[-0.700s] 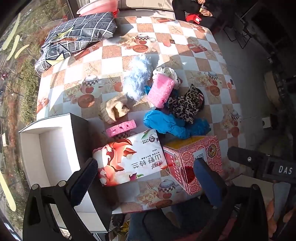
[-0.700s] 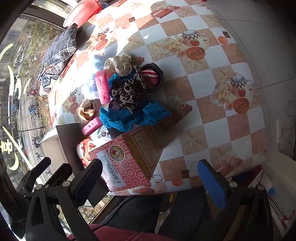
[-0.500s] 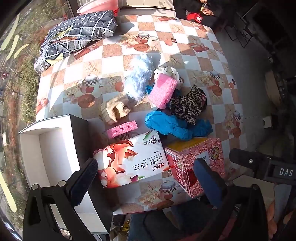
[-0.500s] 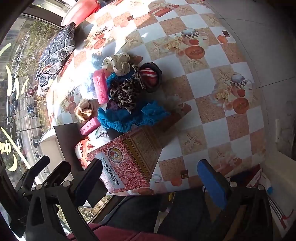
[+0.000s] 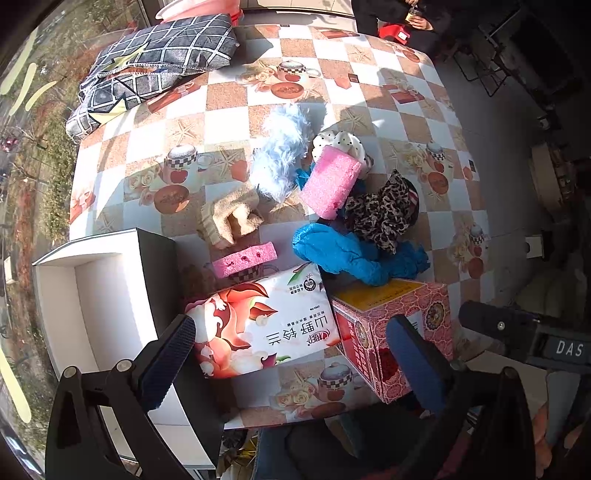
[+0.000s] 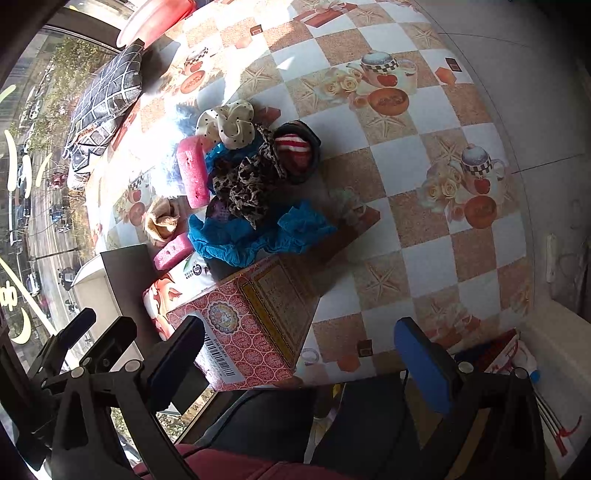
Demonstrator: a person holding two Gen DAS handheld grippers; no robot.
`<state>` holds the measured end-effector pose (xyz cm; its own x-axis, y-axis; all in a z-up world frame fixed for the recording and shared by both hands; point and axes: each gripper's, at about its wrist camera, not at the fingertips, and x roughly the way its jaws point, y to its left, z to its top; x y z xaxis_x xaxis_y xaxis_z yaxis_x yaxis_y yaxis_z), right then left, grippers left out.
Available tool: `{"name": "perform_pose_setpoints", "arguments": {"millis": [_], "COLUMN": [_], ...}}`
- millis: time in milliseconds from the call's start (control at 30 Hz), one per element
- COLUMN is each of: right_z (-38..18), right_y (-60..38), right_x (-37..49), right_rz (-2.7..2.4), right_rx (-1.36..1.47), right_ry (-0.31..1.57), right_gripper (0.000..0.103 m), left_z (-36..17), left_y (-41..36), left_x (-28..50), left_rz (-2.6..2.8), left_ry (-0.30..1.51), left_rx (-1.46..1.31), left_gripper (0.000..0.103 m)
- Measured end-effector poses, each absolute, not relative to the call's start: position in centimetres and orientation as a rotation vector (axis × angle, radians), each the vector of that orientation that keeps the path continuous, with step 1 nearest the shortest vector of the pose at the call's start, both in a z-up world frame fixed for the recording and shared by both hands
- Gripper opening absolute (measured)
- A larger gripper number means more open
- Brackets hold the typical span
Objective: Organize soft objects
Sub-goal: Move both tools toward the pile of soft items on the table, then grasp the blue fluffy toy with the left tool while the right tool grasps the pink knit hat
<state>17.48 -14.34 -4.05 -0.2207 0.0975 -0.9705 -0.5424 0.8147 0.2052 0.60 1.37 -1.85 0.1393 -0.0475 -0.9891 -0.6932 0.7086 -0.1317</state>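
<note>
A heap of soft things lies mid-table: a big pink sponge point(image 5: 330, 181), a small pink sponge point(image 5: 244, 259), a blue cloth point(image 5: 343, 254), a leopard-print cloth point(image 5: 382, 212), a pale blue fluffy piece point(image 5: 282, 151), a beige knitted piece point(image 5: 231, 216) and a dotted cream cloth point(image 6: 229, 123). A floral tissue pack point(image 5: 262, 321) and a red patterned box point(image 5: 391, 325) stand nearest me. My left gripper point(image 5: 295, 354) hangs open high above the tissue pack. My right gripper point(image 6: 299, 358) is open above the red box point(image 6: 251, 317) and the table's near edge, holding nothing.
An open white box with a black side point(image 5: 92, 314) stands at the table's left edge. A checked grey cushion point(image 5: 155, 59) lies at the far left corner, with a pink basin point(image 5: 199, 9) behind it. A person sits beyond the far edge point(image 5: 391, 14). Bare checkered tablecloth point(image 6: 424, 229) spreads to the right.
Both views have drifted slightly, so the table's things sit a little lower and nearer in the frames. The jaws stay wide and nothing on the table has moved.
</note>
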Motion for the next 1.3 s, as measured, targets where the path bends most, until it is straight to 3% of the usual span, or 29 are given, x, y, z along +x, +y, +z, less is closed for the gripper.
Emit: {"name": "perform_pose_setpoints", "arguments": {"millis": [300,800,1300], "right_z": [-4.4,-4.1,-6.5], "right_y": [-14.2,-14.3,-13.8], "right_x": [17.5,18.2,22.0], "right_rz": [0.611,0.572,0.560], "right_rx": [-0.352,-0.364,-0.366], "right_ry": [1.699,1.689,1.688], "right_gripper": [0.103,0.103,0.103], "left_z": [-2.2,-2.3,-5.0], "left_y": [2.1,2.8,10.3], "left_x": [0.5,0.6,6.0], "left_rz": [0.480,0.502,0.573], "left_ry": [1.267,1.309,1.317], "left_rx": [-0.704,-0.706,-0.621], "left_gripper": [0.103,0.103,0.103]}}
